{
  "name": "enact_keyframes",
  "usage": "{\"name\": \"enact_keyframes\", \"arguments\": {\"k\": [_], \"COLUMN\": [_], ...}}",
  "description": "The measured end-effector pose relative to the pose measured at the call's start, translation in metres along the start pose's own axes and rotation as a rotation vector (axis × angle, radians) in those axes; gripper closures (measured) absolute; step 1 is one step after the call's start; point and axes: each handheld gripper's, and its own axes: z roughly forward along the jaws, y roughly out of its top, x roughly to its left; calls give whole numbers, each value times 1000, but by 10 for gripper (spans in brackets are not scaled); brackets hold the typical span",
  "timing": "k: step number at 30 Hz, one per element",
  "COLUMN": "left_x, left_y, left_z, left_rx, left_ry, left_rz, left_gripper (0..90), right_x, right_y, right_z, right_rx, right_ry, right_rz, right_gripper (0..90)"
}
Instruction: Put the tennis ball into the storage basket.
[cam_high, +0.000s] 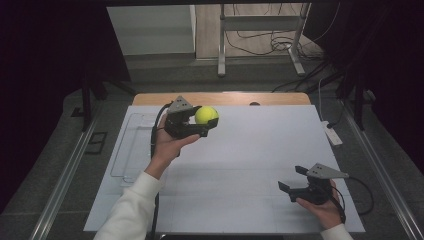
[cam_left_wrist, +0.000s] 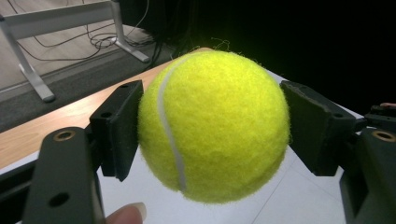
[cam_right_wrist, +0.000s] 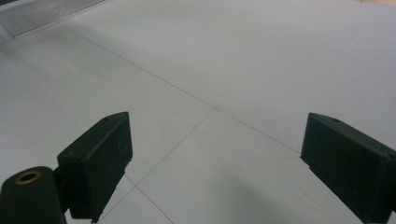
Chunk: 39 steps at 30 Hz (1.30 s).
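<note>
Near the right front edge of the white table (cam_high: 240, 165), the right gripper (cam_high: 294, 179) hangs low with its jaws spread wide and nothing between them. Farther off, toward the far left, the left gripper (cam_high: 207, 122) is raised above the surface, its pads clamped on both sides of a yellow tennis ball (cam_high: 206, 114).
</note>
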Motion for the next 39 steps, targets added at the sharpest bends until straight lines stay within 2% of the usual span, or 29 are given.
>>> {"name": "enact_keyframes", "arguments": {"k": [18, 39], "left_x": [14, 31], "left_y": [1, -2], "left_z": [-12, -22], "left_rx": [-19, -17], "left_ry": [48, 109], "left_rz": [-20, -47], "left_gripper": [270, 270], "right_x": [0, -1], "right_y": [0, 1], "right_z": [0, 0], "right_rx": [2, -1], "right_ry": [-3, -8], "right_rz": [2, 1], "right_gripper": [90, 90]}}
